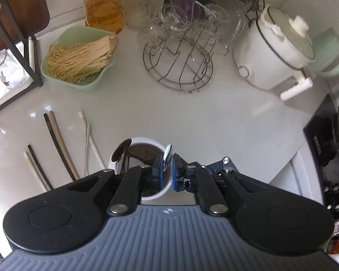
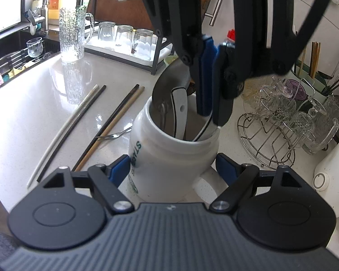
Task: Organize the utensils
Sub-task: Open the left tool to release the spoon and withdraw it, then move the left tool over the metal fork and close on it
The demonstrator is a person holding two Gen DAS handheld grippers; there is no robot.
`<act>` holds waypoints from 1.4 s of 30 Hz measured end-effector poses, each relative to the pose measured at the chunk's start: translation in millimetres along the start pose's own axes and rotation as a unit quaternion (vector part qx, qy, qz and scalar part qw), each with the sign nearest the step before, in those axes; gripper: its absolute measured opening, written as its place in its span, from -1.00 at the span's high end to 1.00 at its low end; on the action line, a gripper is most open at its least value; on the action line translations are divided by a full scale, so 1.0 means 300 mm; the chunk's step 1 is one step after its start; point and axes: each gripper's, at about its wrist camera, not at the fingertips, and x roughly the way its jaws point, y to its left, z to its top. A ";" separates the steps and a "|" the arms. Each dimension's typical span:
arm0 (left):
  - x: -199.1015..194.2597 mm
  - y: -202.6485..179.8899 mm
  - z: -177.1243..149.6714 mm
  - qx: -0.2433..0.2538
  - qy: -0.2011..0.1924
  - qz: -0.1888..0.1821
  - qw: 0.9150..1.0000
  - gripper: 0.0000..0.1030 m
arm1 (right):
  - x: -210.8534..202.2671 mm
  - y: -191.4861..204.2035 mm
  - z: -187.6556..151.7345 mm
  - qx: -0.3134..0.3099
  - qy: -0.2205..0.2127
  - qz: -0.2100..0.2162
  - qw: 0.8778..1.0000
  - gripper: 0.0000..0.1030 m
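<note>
- My right tongs (image 2: 173,169) clasp the white ceramic mug (image 2: 169,158) by its sides, one blue pad against each flank; it stands upright on the pale speckled counter (image 1: 192,113), green lettering down its wall.
- Inside the mug: a steel spoon (image 2: 167,90), bowl end up, leaning toward the far-left rim, and a white spoon handle with a dark edge (image 2: 179,108), also leaning left.
- My left tongs (image 2: 211,115) point steeply down into the mug's mouth, jaws only a narrow slit apart, with a slim white utensil (image 1: 168,152) standing between the blue pads; whether they press it I cannot tell.
- On the counter left of the mug lie chopsticks (image 2: 115,122), dark and tan, a black-and-white pair (image 2: 72,124), and a small steel fork (image 2: 115,134), long axes running away from me.
- A green colander (image 1: 79,54) holds pale stringy mushrooms; a wire rack (image 1: 178,65) carries cut-glass cups.
</note>
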 end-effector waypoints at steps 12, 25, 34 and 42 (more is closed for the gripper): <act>-0.167 0.066 -0.076 -0.050 -0.083 0.006 0.995 0.46 | -0.002 -0.001 -0.002 0.000 -0.001 0.002 1.000 -0.63; -0.298 0.193 -0.211 -0.107 -0.152 0.040 0.982 0.19 | -0.011 -0.004 -0.007 0.019 -0.002 -0.002 1.000 -0.61; -0.220 0.267 -0.324 -0.133 -0.150 0.052 0.978 0.19 | -0.029 -0.016 -0.014 0.030 -0.002 0.005 1.000 -0.57; -0.113 0.332 -0.382 -0.154 -0.150 0.053 0.975 0.19 | -0.034 -0.026 -0.017 0.033 -0.004 0.012 0.999 -0.52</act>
